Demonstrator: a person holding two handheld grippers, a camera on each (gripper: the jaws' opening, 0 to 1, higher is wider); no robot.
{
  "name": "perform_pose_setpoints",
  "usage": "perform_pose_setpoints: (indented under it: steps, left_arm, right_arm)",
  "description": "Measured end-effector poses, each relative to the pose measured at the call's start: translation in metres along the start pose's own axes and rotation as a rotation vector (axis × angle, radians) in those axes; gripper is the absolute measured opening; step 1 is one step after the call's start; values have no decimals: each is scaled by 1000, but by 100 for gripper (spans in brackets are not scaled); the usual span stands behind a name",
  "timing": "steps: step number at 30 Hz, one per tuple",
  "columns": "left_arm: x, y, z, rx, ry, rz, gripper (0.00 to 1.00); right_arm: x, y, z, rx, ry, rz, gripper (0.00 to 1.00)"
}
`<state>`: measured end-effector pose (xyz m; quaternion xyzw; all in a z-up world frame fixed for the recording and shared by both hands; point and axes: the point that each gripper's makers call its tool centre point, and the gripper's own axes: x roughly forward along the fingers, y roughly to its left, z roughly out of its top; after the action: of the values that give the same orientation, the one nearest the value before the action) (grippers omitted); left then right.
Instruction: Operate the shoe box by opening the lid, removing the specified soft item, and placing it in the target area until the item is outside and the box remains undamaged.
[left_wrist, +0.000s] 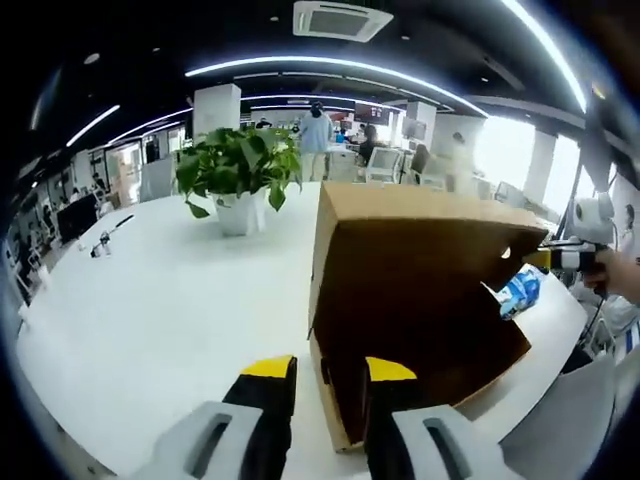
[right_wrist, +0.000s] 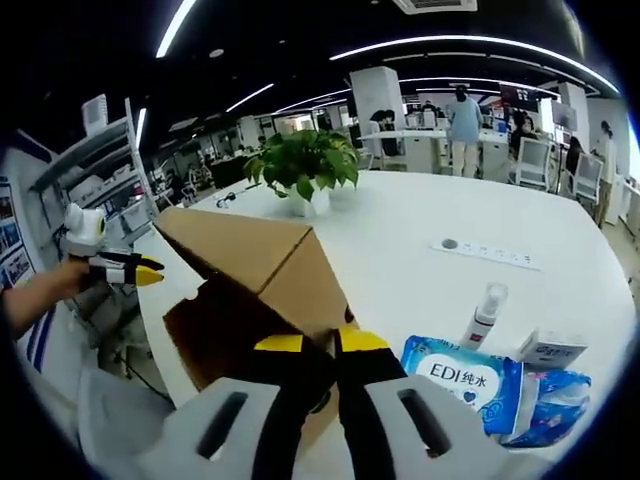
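Observation:
A brown cardboard shoe box (left_wrist: 420, 215) stands on the white table (left_wrist: 150, 300), its dark hollow side facing the left gripper view. My left gripper (left_wrist: 330, 368) is open just short of the box's near corner, holding nothing. In the right gripper view the box (right_wrist: 240, 250) lies left of centre, and my right gripper (right_wrist: 320, 342) hovers before its corner with a narrow gap between the jaws and nothing in them. The left gripper (right_wrist: 125, 268) also appears in a hand beyond the box. The right gripper (left_wrist: 565, 258) shows beyond the box's far side. What the box holds is hidden.
A blue wet-wipes pack (right_wrist: 465, 385), a spray bottle (right_wrist: 485, 312), a small white carton (right_wrist: 552, 348) and another blue pack (right_wrist: 560, 395) lie right of the box. A potted plant (left_wrist: 240, 170) stands mid-table. A power strip (right_wrist: 485, 252) lies further back. Desks, chairs and people fill the background.

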<state>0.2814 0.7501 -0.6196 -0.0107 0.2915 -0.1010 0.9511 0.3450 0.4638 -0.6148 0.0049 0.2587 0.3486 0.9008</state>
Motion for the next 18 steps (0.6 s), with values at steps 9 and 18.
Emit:
perform_pose_setpoints:
  steps: [9, 18]
  left_arm:
    - [-4, -6, 27, 98, -19, -47, 28]
    - [-4, -19, 21, 158, 8, -92, 29]
  right_arm:
    - [-1, 7, -10, -33, -3, 19, 13]
    - [-2, 11, -20, -98, 4, 33, 14]
